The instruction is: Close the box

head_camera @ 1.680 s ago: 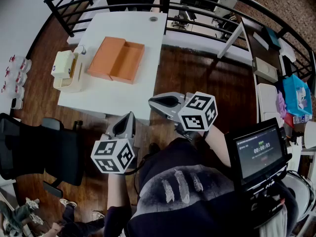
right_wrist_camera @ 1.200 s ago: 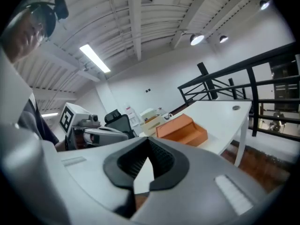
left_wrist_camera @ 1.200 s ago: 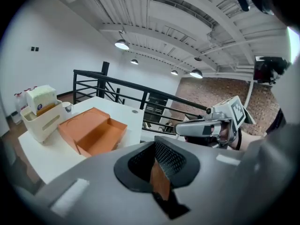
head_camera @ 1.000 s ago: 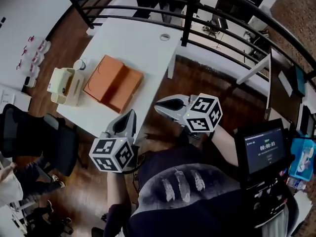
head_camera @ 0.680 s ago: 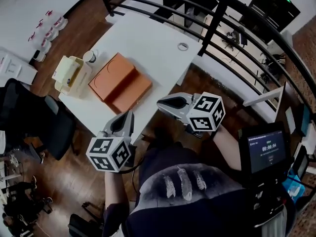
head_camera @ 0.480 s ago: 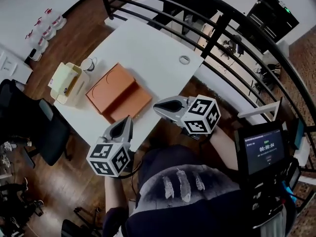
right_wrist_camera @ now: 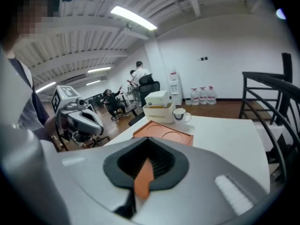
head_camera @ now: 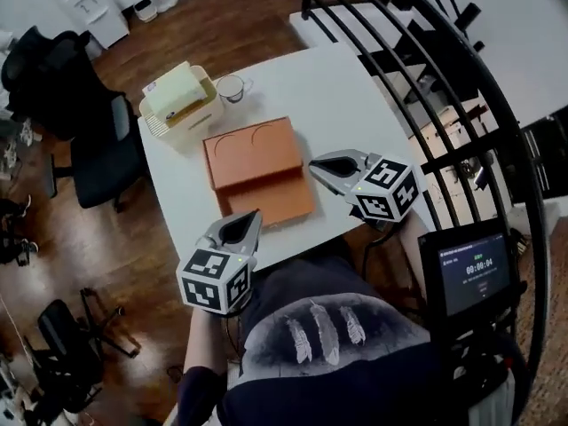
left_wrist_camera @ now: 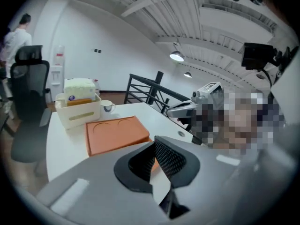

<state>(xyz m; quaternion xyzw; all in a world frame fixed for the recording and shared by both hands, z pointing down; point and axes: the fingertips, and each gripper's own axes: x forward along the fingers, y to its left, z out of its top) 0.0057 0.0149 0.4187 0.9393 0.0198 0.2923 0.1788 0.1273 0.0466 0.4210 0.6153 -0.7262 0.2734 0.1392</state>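
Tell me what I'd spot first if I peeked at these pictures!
The big orange box jumps out first, lying open in the middle of the white table. Next come the left claw and the right claw, each carrying a black-and-white patterned cube, both shut and close to the box's near end. A cream basket with a cup beside it sits at the table's far corner.

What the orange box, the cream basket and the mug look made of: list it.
Orange box: probably cardboard; matte, flat colour, crisp thin edges, pressed circles in one half.
Cream basket: likely moulded plastic; smooth walls, a slot cut in one.
Mug: perhaps glazed ceramic; white, too small to be sure.
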